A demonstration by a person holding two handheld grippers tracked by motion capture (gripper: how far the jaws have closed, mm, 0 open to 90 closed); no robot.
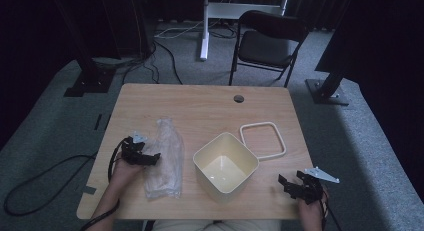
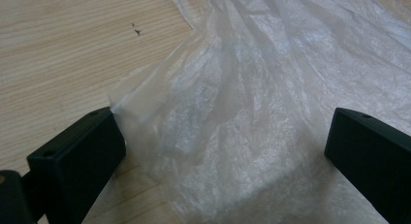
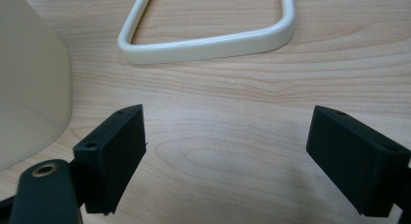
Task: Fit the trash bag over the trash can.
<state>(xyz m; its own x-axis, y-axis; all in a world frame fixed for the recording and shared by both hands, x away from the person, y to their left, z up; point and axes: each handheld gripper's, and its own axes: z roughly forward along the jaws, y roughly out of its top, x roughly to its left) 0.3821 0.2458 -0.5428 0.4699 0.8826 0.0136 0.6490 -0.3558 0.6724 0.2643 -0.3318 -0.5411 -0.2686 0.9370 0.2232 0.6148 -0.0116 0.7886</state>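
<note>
Two grippers are sitting low over the table (image 1: 210, 103), both with jaws spread wide. The left gripper (image 1: 150, 158) is straddling the edge of the clear plastic bag (image 1: 164, 158), one jaw brushing it, gripping nothing. The right gripper (image 1: 289, 183) is facing bare wood beside the cream bin (image 1: 225, 167) and its loose rim (image 1: 262, 140).

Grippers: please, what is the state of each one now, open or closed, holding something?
Left gripper: open, fingers either side of the clear plastic bag, nothing held.
Right gripper: open, empty, over bare table near the cream bin.
</note>
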